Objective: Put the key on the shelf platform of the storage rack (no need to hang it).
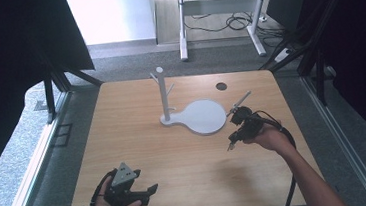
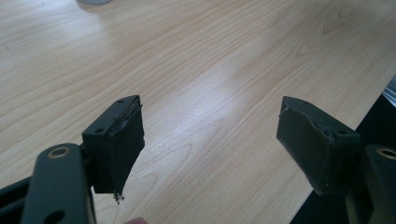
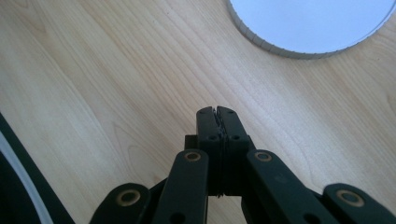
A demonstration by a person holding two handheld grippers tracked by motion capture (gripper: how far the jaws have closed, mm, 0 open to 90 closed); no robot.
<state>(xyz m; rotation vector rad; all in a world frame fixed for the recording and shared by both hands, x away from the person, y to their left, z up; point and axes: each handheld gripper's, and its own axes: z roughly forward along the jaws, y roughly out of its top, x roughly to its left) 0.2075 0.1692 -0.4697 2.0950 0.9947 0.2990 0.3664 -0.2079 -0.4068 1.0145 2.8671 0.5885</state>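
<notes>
- Right tongs (image 1: 235,128) near the right edge of the table (image 1: 140,152), jaws pressed together on nothing, tips pointing down at the wood.
- Same tongs in the right gripper view (image 3: 218,112): closed tips over bare wood, rim of the white stand's disc (image 3: 280,49) just ahead and slightly to one side.
- Stand (image 1: 200,117) near the table's middle, toward the far edge: flat round disc, with a neck running left to an upright post (image 1: 162,92) that carries short pegs.
- Long axis of the base roughly parallel to the far edge; post at the left end, disc at the right end.
- Disc just left of and slightly beyond the right tongs, near but apart; clearly the nearer hand for any reach.
- Left tongs (image 1: 141,194) at the near edge, left of centre, well apart from the stand; jaws spread wide, holding nothing.
- Left gripper view (image 2: 210,140): bare wood between the spread jaws, table edge at right.
- Likely next move: a short reach forward and left by the right tongs, opening first.
</notes>
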